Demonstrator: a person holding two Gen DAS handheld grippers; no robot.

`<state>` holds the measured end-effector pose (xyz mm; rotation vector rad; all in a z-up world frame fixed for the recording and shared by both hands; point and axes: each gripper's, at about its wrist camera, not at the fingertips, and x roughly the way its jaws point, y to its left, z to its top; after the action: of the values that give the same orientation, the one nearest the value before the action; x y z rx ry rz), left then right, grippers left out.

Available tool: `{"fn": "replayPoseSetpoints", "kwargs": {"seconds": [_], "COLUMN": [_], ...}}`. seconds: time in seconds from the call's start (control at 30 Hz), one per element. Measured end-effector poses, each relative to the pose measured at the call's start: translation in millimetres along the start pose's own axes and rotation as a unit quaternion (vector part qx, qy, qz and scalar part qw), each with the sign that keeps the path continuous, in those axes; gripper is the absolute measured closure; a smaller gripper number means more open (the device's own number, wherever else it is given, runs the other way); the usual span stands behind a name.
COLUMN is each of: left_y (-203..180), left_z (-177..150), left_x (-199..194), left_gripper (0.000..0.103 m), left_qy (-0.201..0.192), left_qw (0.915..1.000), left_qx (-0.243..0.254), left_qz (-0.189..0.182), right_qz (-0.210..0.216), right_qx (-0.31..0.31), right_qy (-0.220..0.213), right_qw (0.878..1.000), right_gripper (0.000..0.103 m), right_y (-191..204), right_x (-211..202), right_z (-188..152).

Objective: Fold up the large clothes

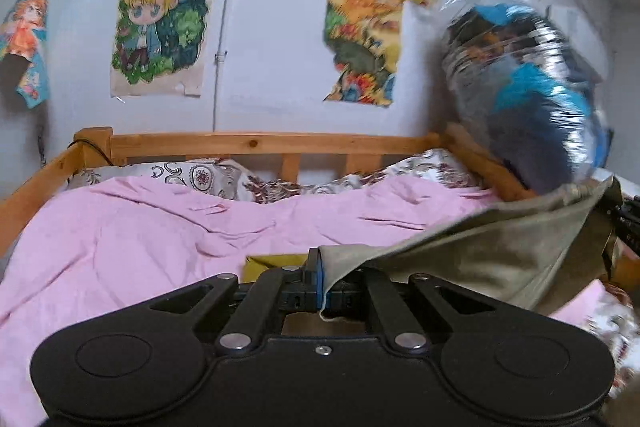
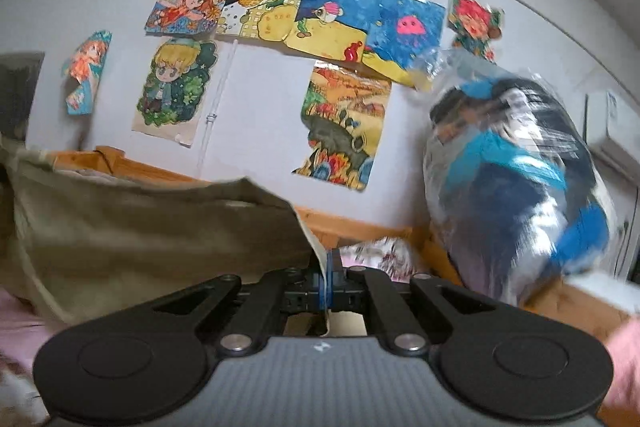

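Observation:
An olive-green garment (image 1: 492, 255) hangs stretched above the bed, held between both grippers. My left gripper (image 1: 320, 283) is shut on its edge, and the cloth runs off to the right and up. In the right wrist view the same garment (image 2: 152, 231) spreads to the left. My right gripper (image 2: 328, 279) is shut on its corner edge. The garment's lower part is hidden behind the gripper bodies.
A pink sheet (image 1: 140, 235) covers the bed, with patterned bedding (image 1: 208, 177) at the far end. A wooden bed rail (image 1: 260, 141) runs along the wall. A plastic bag of blue and dark clothes (image 1: 528, 99) stands at the right; it also shows in the right wrist view (image 2: 516, 187). Drawings hang on the wall.

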<state>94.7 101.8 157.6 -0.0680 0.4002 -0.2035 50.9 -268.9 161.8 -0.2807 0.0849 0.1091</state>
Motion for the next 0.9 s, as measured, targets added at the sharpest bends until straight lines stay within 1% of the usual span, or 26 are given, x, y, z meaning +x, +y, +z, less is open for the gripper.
{"fn": "replayPoseSetpoints", "kwargs": {"seconds": [0.07,0.13,0.2,0.3,0.37,0.43,0.53,0.63,0.73,0.8,0.83,0.87,0.9], "left_y": [13.9,25.0,32.6,49.0,62.2,75.5,93.7,105.6,113.7,118.9,121.9,126.4,129.2], "left_z": [20.9,35.6,43.3,45.4,40.0,30.6,16.2,1.8,-14.0,-18.5,-18.1,-16.8,-15.0], "left_x": [42.0,84.6,128.6,196.4,239.6,276.8,320.2,348.6,374.4,380.2,379.7,377.9,376.7], "left_gripper": [0.102,0.102,0.102,0.102,0.101,0.101,0.101,0.1,0.097,0.088,0.085,0.075,0.061], "left_qy": [0.023,0.043,0.059,0.096,0.119,0.146,0.182,0.199,0.229,0.235,0.233,0.232,0.232], "left_qw": [0.9995,0.9984,0.9973,0.9934,0.9909,0.987,0.9805,0.9772,0.9695,0.9671,0.967,0.9666,0.9659], "left_qx": [-0.021,-0.027,-0.011,-0.014,-0.013,-0.02,-0.041,-0.047,-0.07,-0.086,-0.093,-0.1,-0.108], "left_qz": [0.009,0.024,0.044,0.061,0.062,0.063,0.063,0.055,0.052,0.047,0.045,0.042,0.042], "right_qz": [0.005,0.009,0.012,0.016,0.021,0.026,0.044,0.057,0.065,0.07,0.074,0.075,0.073], "right_qx": [-0.006,-0.013,-0.026,-0.036,-0.045,-0.059,-0.064,-0.065,-0.066,-0.057,-0.054,-0.052,-0.049], "right_qy": [0.009,0.02,0.032,0.058,0.082,0.105,0.148,0.186,0.216,0.231,0.236,0.239,0.239], "right_qw": [1.0,1.0,0.999,0.998,0.995,0.992,0.986,0.979,0.972,0.969,0.967,0.967,0.967], "right_gripper": [0.101,0.101,0.101,0.101,0.101,0.101,0.101,0.101,0.101,0.1,0.098,0.092,0.088], "right_y": [-5.0,-7.0,-5.9,-2.0,1.7,5.8,10.8,16.7,23.1,23.6,23.5,22.8,20.6], "right_x": [43.5,90.0,136.8,205.8,250.7,286.7,338.0,371.9,393.6,401.0,403.5,404.5,404.3], "right_z": [5.2,7.0,5.1,-7.1,-24.7,-44.0,-75.4,-104.3,-132.2,-145.3,-149.0,-152.1,-152.2]}}
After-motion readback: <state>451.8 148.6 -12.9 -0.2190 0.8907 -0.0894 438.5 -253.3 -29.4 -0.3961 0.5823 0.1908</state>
